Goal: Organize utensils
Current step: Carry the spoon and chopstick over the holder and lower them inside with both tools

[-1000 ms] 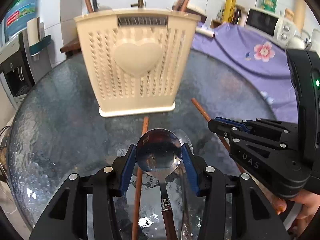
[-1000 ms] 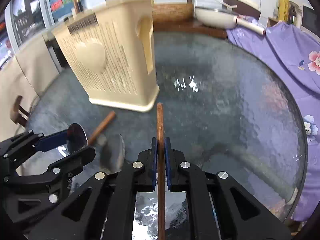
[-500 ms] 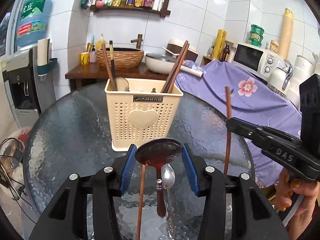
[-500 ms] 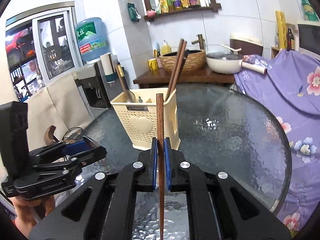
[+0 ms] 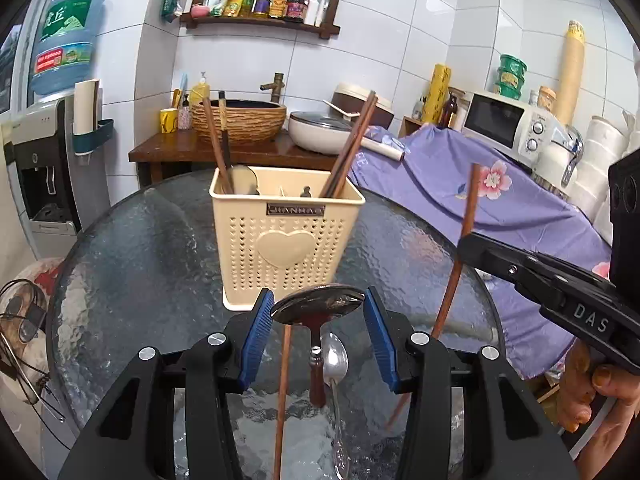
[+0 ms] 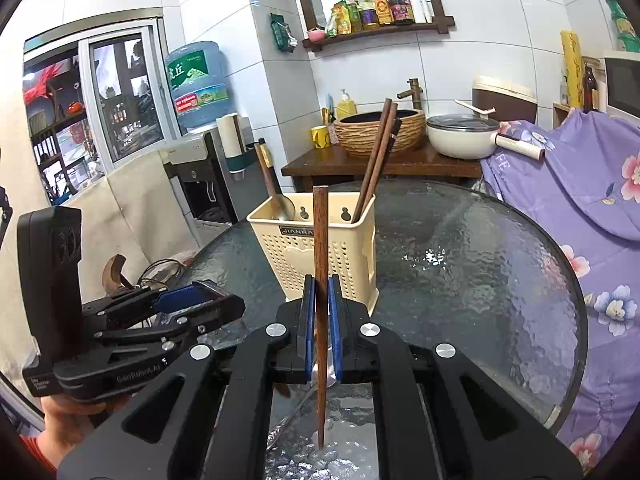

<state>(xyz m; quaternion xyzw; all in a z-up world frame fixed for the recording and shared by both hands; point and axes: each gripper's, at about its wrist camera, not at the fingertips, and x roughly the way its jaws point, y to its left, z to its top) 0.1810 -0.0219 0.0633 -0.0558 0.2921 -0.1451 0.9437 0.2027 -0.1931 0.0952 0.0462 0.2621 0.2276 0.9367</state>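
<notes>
Both utensils are now lifting clear of the table, heading for the holder.

Left wrist: the left gripper (image 5: 318,330) is clamping the spoon (image 5: 318,305) by its bowl, raised from table level up facing the cream holder (image 5: 286,240); another chopstick (image 5: 283,392) and small spoon (image 5: 335,364) are staying behind on the glass, partly hidden by the fingers. Right wrist: the right gripper (image 6: 321,332) is pinching a chopstick (image 6: 320,280) upright, blocking part of the holder, so I can't tell which compartment it's aimed at.
</notes>
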